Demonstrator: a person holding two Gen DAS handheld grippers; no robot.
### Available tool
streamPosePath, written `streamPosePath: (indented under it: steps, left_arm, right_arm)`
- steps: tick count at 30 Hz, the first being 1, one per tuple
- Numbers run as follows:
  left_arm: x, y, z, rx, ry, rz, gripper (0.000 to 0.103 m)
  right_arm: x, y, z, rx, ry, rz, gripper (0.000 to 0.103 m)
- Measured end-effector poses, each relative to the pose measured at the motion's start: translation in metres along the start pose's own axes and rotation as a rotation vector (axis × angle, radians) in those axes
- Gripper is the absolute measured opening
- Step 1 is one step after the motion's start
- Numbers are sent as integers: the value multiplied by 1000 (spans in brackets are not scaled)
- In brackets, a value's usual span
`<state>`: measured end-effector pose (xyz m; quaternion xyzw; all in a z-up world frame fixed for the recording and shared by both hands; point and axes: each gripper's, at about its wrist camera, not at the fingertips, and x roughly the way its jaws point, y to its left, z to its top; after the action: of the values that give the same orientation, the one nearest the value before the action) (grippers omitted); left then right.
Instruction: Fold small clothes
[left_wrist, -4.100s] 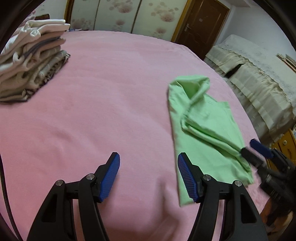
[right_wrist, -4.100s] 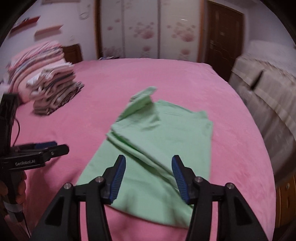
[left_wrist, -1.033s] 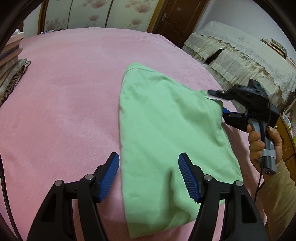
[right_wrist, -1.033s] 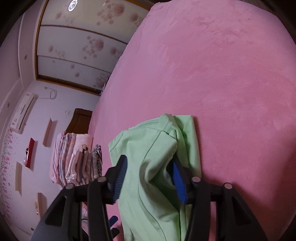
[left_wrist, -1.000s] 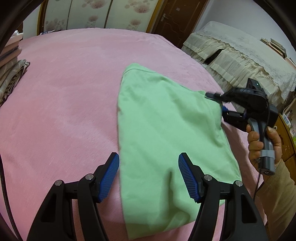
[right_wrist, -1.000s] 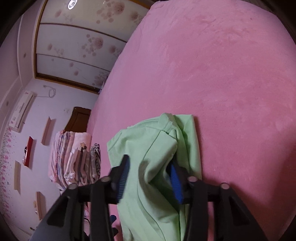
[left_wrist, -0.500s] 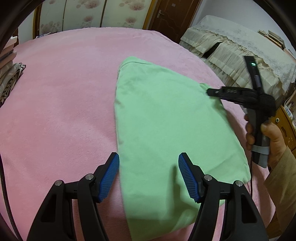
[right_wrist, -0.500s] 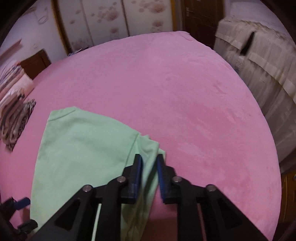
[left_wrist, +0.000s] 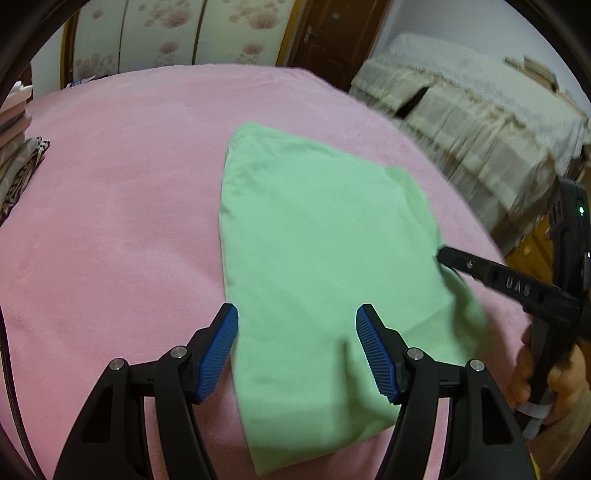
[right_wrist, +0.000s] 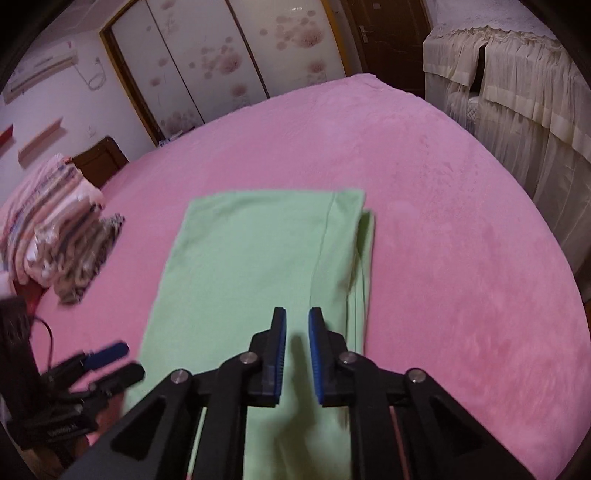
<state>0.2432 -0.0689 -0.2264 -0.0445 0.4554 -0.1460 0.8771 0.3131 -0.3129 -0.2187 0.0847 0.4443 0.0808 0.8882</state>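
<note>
A light green garment (left_wrist: 317, 266) lies flat on the pink bed, folded lengthwise with a doubled edge along its right side in the right wrist view (right_wrist: 258, 266). My left gripper (left_wrist: 297, 350) is open and empty, hovering over the garment's near left part. My right gripper (right_wrist: 294, 354) is above the garment's near right part, its jaws nearly closed with a narrow gap and nothing between them. In the left wrist view the right gripper (left_wrist: 443, 256) reaches in from the right at the garment's right edge. The left gripper (right_wrist: 110, 363) shows at the lower left of the right wrist view.
A stack of folded clothes (right_wrist: 55, 236) sits at the bed's far left, its edge also in the left wrist view (left_wrist: 18, 162). A cream covered piece of furniture (left_wrist: 480, 122) stands beside the bed on the right. Wardrobe doors (right_wrist: 229, 55) stand behind.
The right gripper let go of the garment's right side fold and pulled back over the cloth. The garment now lies flat as a neat rectangle. The left gripper stayed open and barely moved.
</note>
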Motion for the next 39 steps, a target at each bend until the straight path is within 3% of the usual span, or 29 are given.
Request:
streamPosePath:
  steps: [3,11,12,15,17,19,24,28,34,39]
  left_arm:
    - [11,7,-12,6,53,52,65]
    - [-4,24,-12,-19,64,35,65]
    - [-9,27,-8,-17,64,22,67]
    - [-21,31,5,-12,55,-10,90]
    - [-32,35,17,-6,33,-15,94]
    - [-38,36,31,-6,25,-25,94]
    - [-40,47,68,-93,54,-57,100]
    - [-22,60,89,-132,107,-180,100]
    - [33,71,103,-163,212,-241,102]
    - [78,82,100,-231,281,-337,102]
  right_arm:
    - [3,-12,-21,31,31,-37,2]
    - [-29,-43,-34,137,53,-4,3]
    - [-35,-45,-34,141,47,7,3]
    - [-52,-47,-23,165,22,59,5]
    - [-56,-48,-13,181,21,102,10]
    - [-59,-49,0,186,15,126,27]
    - [-58,-53,28,194,20,187,54]
    - [-41,-61,43,202,70,242,68]
    - [0,-77,48,266,187,386,70]
    - [40,-89,45,308,258,419,70]
